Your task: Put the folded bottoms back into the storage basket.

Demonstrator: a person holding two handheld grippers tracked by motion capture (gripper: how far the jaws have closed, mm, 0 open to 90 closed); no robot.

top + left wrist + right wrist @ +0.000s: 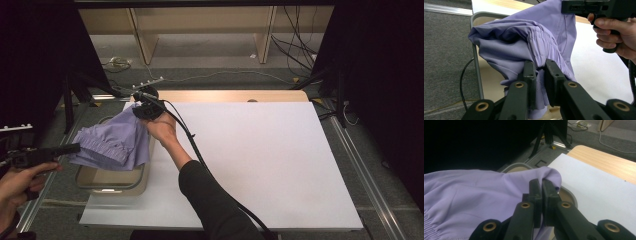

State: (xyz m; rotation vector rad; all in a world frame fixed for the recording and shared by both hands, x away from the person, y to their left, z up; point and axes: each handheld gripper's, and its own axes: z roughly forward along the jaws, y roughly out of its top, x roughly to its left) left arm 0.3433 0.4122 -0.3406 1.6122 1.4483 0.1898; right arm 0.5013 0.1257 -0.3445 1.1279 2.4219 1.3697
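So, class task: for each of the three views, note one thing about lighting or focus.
High view: the white table cover is bright, the surrounds dark. Left gripper view: the purple garment is evenly lit and sharp, the nearest tool parts softer. Right gripper view: the upper-left background is nearly black, the garment softly lit.

The high view looks forward and down from above the person's side, taking in the whole white-covered bench [260,160] and the floor beyond. The left gripper view sits very close behind its own jaws, facing across a lilac garment [524,42] toward the bench. The right gripper view, equally close, faces the bench's far corner [604,162]. All three views share the garment and the tub [112,182] beneath it.
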